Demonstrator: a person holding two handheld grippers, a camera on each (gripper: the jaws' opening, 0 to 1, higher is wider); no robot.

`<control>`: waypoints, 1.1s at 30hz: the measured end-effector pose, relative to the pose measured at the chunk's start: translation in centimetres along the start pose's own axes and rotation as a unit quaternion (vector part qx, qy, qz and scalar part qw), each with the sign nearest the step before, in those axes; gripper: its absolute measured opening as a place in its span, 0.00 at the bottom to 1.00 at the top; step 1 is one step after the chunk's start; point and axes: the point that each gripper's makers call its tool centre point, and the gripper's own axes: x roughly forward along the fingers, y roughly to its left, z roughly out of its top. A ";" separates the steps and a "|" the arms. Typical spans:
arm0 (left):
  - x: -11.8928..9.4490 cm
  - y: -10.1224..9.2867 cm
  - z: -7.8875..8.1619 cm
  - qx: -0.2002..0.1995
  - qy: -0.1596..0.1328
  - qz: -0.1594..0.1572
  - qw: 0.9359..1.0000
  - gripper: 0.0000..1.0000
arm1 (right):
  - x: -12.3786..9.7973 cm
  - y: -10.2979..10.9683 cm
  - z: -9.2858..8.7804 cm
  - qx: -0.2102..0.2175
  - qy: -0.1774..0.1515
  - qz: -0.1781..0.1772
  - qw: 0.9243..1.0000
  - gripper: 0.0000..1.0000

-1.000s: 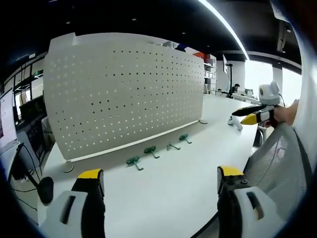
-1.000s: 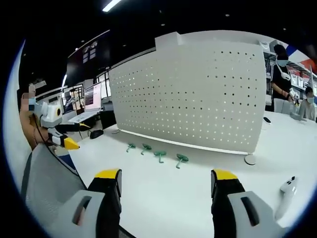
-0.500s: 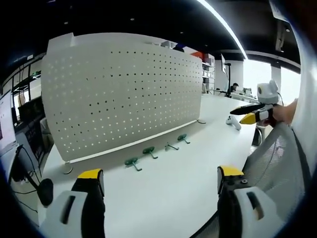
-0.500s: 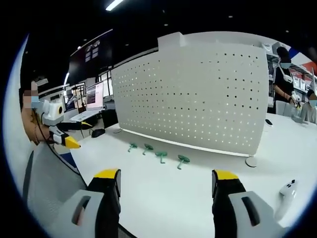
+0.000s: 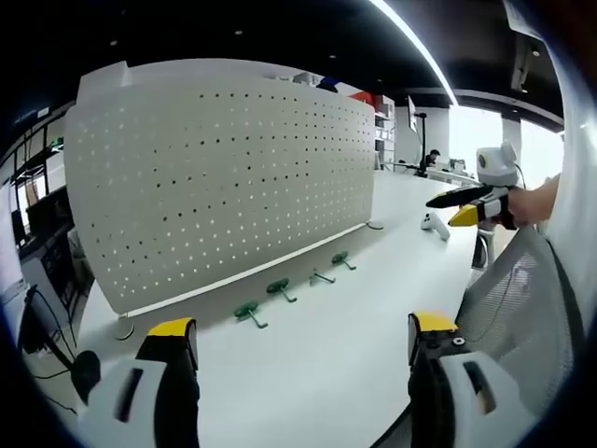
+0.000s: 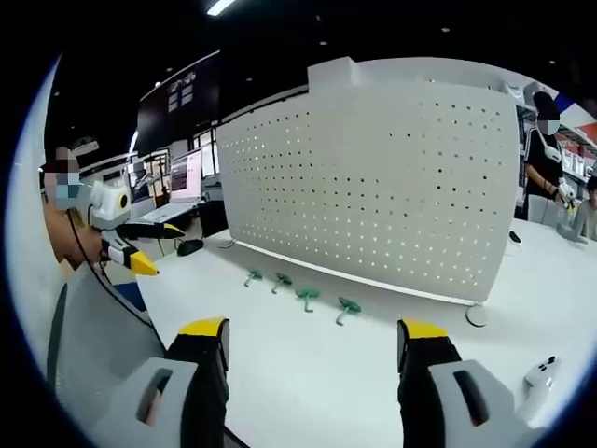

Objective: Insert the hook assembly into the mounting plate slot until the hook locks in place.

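In the left gripper view, the pegboard [image 5: 224,177] is seen slightly larger and shifted leftward compared with the earlier frame, a change owed to camera motion; the four hooks [image 5: 284,294] are still laid in a row on the white table [image 5: 317,364], just in front of the board's lower edge at frame centre. The left gripper [image 5: 294,350] is shown at the bottom with its yellow-tipped jaws spread wide apart, nothing held or touched. The right gripper [image 5: 464,203] is seen at the right edge, higher in the frame than before, held in a hand above the table; its pointed jaws appear parted and empty.

In the right gripper view, the pegboard [image 6: 392,177] is framed closer than earlier. The hooks [image 6: 303,294] lie below it at centre. The right gripper [image 6: 308,350] is held level over the table [image 6: 308,392], jaws wide apart and empty. The left gripper [image 6: 149,247] is seen at left, jaws parted. A white controller [image 6: 536,373] lies at lower right.
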 end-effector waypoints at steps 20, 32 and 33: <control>2.5 2.6 0.9 0.036 0.026 -0.034 0.998 0.97 | 0.6 -0.3 -0.2 0.002 0.006 -0.005 1.000 0.74; 4.1 4.0 0.6 0.074 0.053 -0.063 0.994 0.95 | 0.8 -0.3 -0.2 0.004 0.008 -0.003 1.000 0.75; 4.2 4.3 0.6 0.077 0.055 -0.063 0.994 0.96 | 0.8 -0.3 -0.2 0.004 0.007 -0.002 1.000 0.75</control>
